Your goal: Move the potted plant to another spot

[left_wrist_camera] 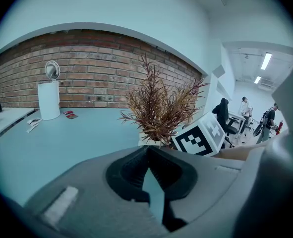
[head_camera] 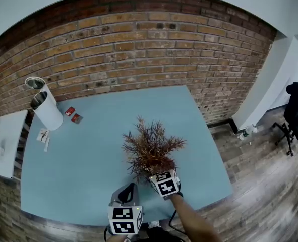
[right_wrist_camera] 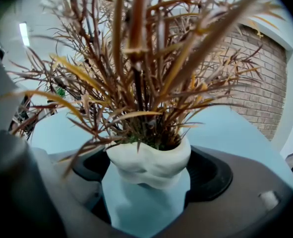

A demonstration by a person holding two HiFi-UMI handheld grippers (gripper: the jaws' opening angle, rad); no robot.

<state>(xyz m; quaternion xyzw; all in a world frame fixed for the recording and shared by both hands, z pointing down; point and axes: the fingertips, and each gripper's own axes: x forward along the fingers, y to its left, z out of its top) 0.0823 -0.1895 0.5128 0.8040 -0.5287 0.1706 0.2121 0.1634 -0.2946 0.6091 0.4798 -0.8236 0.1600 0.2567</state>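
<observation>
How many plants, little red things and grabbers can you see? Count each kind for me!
Potted plant: 1
Little red things: 2
Grabbers, the left gripper and the right gripper: 2
Total: 5

Potted plant (head_camera: 151, 150) is gripped between the jaws of the right gripper (head_camera: 158, 175). Left gripper (head_camera: 127, 191) is kept just left of it and nearer the person (jaws together, nothing between). Well ahead-left of both, at the far corner of the table (head_camera: 88, 155), a tall cylinder (head_camera: 46, 110) is stood. Two packets (head_camera: 73, 115) are laid just to its right and papers (head_camera: 44, 135) just before it. Brick wall (head_camera: 138, 44) is seen behind the table.
</observation>
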